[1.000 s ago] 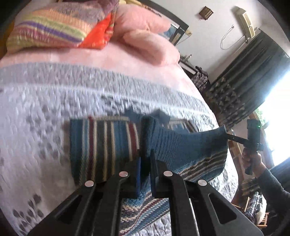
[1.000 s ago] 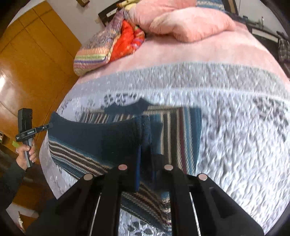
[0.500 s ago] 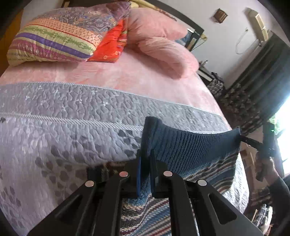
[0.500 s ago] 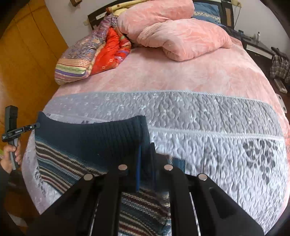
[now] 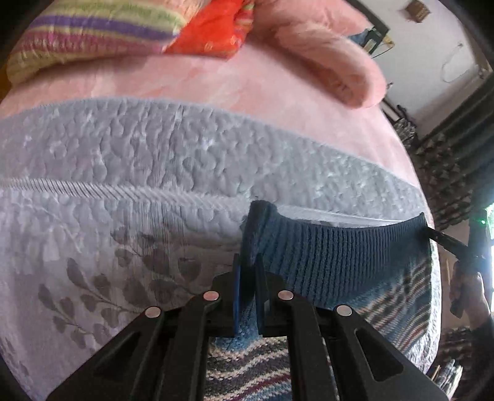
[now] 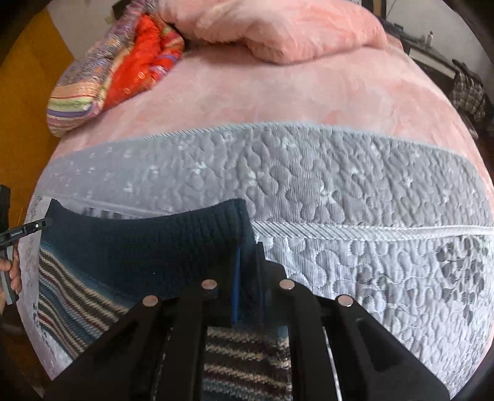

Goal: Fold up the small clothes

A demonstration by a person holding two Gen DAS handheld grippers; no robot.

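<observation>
A small knitted sweater (image 5: pixel 333 262) with a dark blue ribbed hem and a striped body hangs stretched between both grippers, low over the grey quilted bedspread (image 5: pixel 154 160). My left gripper (image 5: pixel 247 265) is shut on one hem corner. My right gripper (image 6: pixel 247 250) is shut on the other corner of the sweater (image 6: pixel 148 250). In the left wrist view the right gripper (image 5: pixel 432 236) shows at the far right, pinching the hem. In the right wrist view the left gripper (image 6: pixel 46 221) shows at the far left. The striped body drapes below the fingers, partly hidden.
A pink blanket (image 6: pixel 308 92) covers the far bed, with pink pillows (image 6: pixel 278 27) and a striped multicolour pillow (image 6: pixel 102 71) at the head. Dark curtains (image 5: pixel 457 148) hang on the right. An orange wardrobe (image 6: pixel 27 86) stands on the left, and a hand (image 6: pixel 12 271) holds the left gripper.
Both grippers have carried the sweater's hem forward over the folded part toward the head of the bed and lowered it; the striped panel that lay flat ahead is now out of sight beneath.
</observation>
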